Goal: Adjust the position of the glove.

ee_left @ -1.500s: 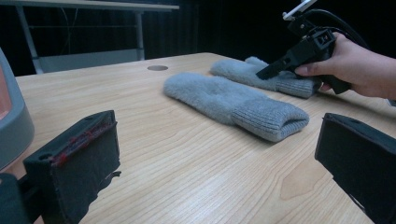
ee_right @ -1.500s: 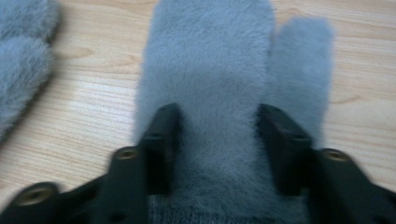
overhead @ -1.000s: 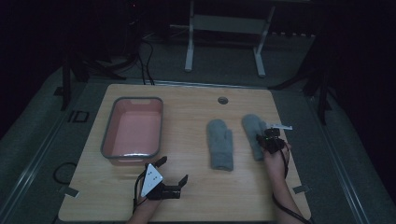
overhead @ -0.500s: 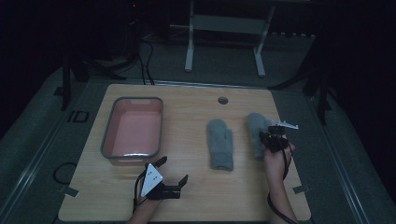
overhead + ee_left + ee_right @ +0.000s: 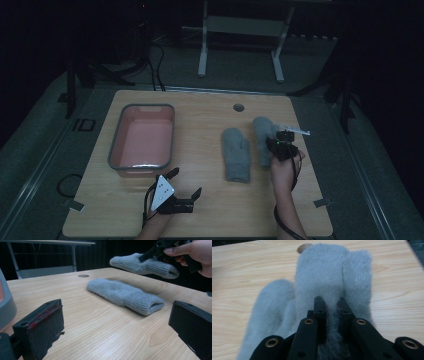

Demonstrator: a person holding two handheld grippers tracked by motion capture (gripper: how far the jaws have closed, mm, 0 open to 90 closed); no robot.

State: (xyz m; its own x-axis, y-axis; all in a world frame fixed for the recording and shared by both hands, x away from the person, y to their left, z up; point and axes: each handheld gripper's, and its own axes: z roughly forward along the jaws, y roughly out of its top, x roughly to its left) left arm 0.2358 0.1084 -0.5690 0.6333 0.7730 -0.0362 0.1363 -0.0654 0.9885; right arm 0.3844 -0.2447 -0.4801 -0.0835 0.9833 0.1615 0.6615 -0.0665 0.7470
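my right gripper (image 5: 281, 145) is clamped on the cuff of one grey mitten (image 5: 332, 287), which hangs clear of the worktop (image 5: 210, 210) at the right. the bite looks thin, only a fold of fleece between the jaws, so a quick swing could let it slide out. the other mitten (image 5: 236, 154) lies flat just beside; the lifted one's drooping toe might drag across and shift it. my left gripper (image 5: 175, 197) rests near the front edge, jaws wide apart, holding nothing. the pink tub (image 5: 142, 141) sits well left; any carry there crosses over the flat mitten.
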